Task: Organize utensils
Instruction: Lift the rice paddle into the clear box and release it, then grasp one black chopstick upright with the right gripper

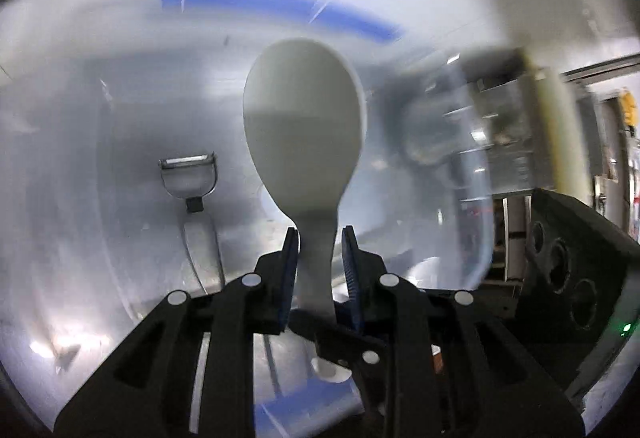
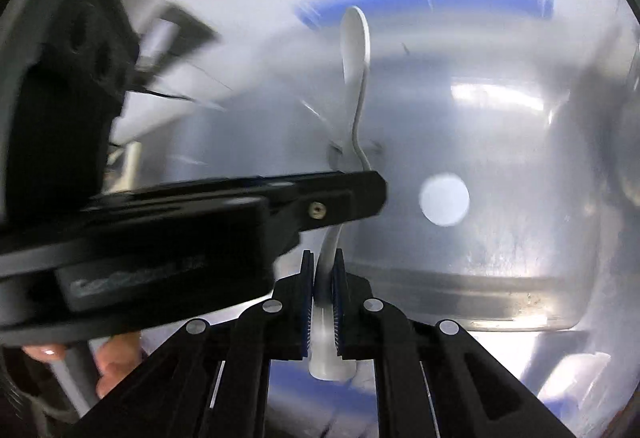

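Observation:
Both grippers hold one white rice paddle over a clear plastic bin (image 1: 472,173). In the left wrist view the paddle (image 1: 304,133) faces me flat, and my left gripper (image 1: 318,238) has its blue pads on either side of the neck, with a small gap on the right side. In the right wrist view the paddle (image 2: 354,77) shows edge-on, and my right gripper (image 2: 324,258) is shut on the handle end. The left gripper (image 2: 360,193) crosses that view from the left, around the paddle's neck. A grey peeler (image 1: 192,189) lies on the bin floor.
The bin has blue rim handles (image 1: 280,3) and a round white spot on its floor (image 2: 444,199). The right gripper's black body (image 1: 568,278) sits at the right. Shelving (image 1: 616,141) stands beyond the bin. A hand (image 2: 112,362) shows at lower left.

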Demonstrator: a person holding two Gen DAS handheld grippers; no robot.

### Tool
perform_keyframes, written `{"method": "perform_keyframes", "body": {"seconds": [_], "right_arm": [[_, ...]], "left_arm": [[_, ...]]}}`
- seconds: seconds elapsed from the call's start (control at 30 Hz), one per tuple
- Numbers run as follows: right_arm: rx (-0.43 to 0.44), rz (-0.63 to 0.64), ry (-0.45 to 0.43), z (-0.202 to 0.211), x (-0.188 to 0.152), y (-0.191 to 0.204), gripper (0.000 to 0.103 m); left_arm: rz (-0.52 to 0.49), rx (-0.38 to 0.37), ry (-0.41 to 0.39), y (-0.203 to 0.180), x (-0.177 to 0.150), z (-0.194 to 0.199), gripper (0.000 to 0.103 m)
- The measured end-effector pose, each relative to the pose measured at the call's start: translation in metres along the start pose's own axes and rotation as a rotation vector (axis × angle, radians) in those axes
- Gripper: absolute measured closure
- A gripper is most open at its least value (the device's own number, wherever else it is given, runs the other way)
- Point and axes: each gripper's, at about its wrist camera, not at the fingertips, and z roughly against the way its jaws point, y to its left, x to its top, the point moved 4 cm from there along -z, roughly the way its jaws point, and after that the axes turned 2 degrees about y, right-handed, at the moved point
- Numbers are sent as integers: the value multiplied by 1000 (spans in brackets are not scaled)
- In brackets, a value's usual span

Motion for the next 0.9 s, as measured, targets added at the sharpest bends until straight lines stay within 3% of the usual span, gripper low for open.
{"method": "perform_keyframes", "body": {"seconds": [0.17, 0.27, 0.33, 0.4, 0.47, 0.53, 0.63, 0.67, 0.77, 0.9], "right_arm": [[-42, -109, 149, -59, 12, -36, 92], [-55, -116, 159, -63, 21, -37, 91], [-82, -118, 154, -65, 22, -40, 81], [-96, -102, 95, -47, 17, -29, 77], [-107, -17, -25, -11, 0, -13, 77], [-88, 88, -147, 30, -32, 12, 74], [-36, 226, -250, 66, -100, 44, 61], [-46, 256, -248, 62, -124, 51, 61], [-120, 254, -129, 15, -176, 51, 61], [-226, 177, 59, -78, -218, 31, 62]], "left_arm": [[68, 59, 129, 27, 11, -57, 82], [83, 102, 158, 38, 9, -74, 82], [93, 101, 142, 42, 8, -72, 82], [77, 104, 64, 35, 6, -50, 79], [-6, 100, -73, 16, -1, -9, 68], [-90, 57, -225, -6, -22, 40, 45], [-193, -22, -400, -26, -74, 105, 35], [-205, -35, -425, -26, -91, 119, 34], [-217, -61, -455, -16, -144, 135, 31], [-157, 18, -426, 16, -194, 115, 31]]}}
